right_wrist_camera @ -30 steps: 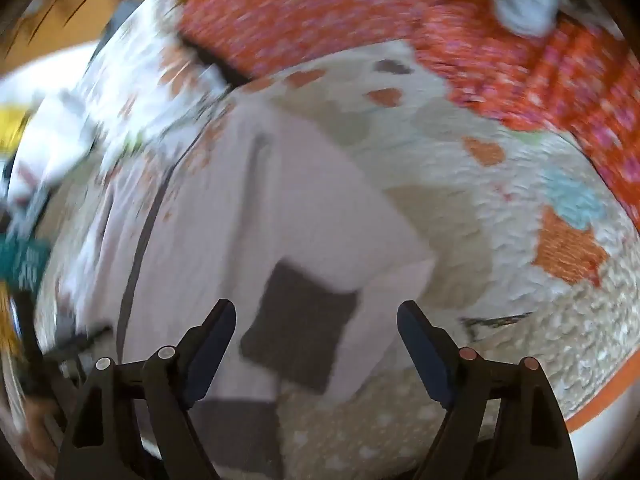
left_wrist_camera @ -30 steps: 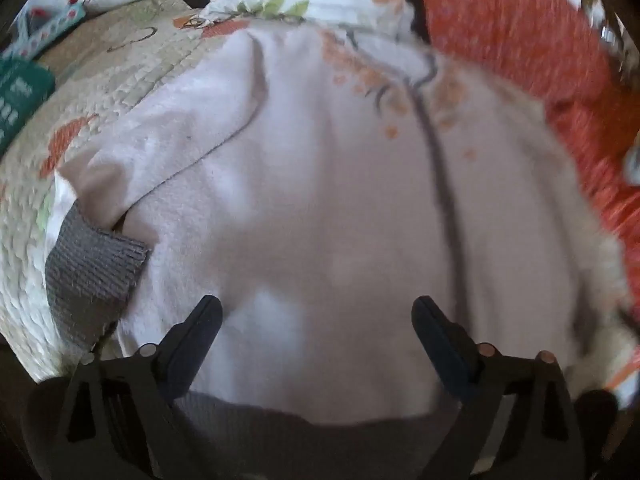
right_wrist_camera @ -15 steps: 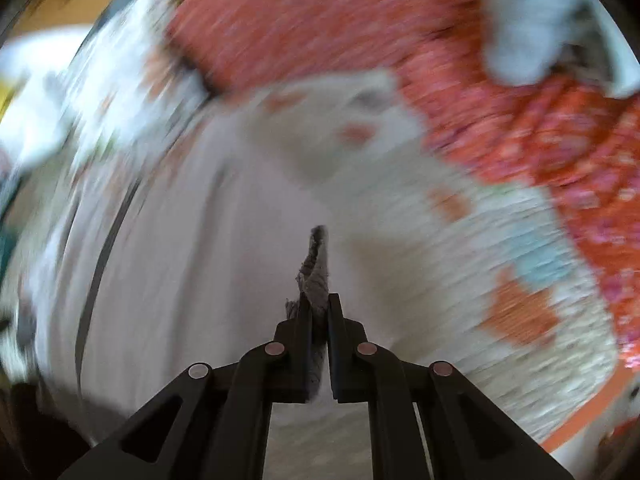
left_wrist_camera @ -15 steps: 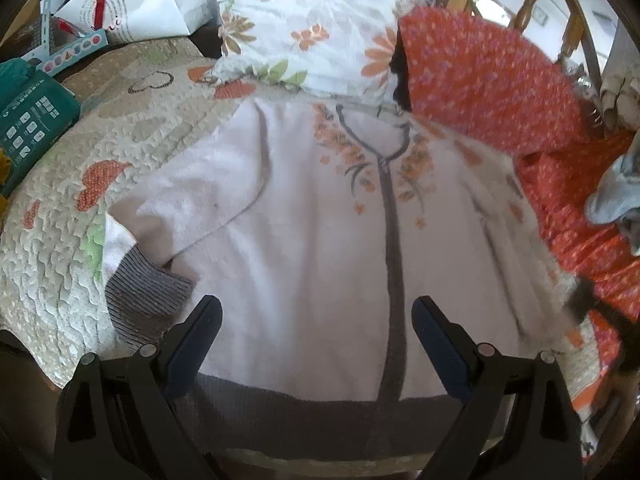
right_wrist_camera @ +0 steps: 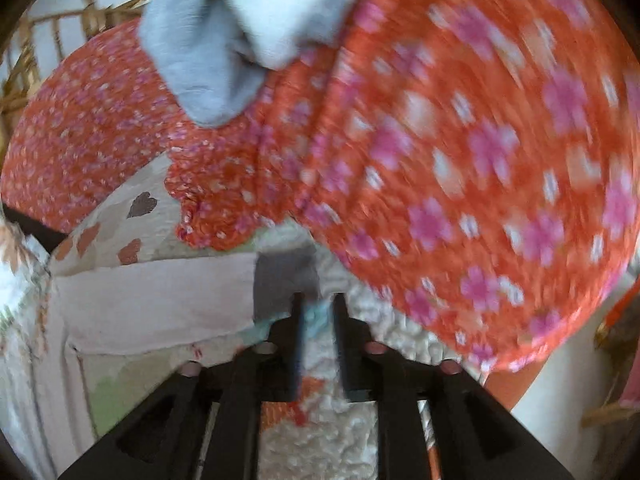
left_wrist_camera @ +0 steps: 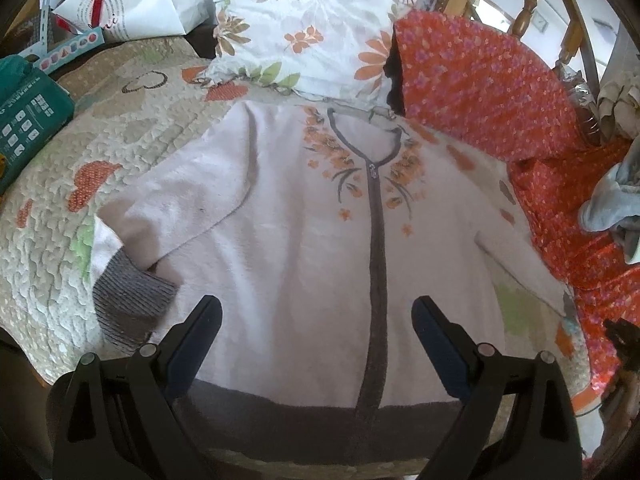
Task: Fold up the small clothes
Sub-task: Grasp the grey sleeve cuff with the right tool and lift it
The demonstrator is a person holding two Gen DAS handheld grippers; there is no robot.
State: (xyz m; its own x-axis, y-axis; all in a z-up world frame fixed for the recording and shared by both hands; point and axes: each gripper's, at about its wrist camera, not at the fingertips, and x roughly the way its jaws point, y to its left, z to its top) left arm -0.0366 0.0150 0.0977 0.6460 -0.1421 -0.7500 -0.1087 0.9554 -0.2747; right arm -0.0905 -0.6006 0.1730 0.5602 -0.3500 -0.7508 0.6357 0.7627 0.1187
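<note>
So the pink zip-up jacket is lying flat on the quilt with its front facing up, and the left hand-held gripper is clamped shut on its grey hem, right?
Not quite. The left wrist view shows the left hand-held gripper open, jaws spread wide above the grey hem, gripping nothing. The pink jacket does lie front-up on the quilt.

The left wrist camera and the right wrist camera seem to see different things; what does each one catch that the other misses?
Only the left view shows the jacket's zipper, the floral pillow and the folded left sleeve's grey cuff. Only the right view shows the right sleeve's grey cuff up close. Both share the pink jacket, quilt and orange flowered fabric.
</note>
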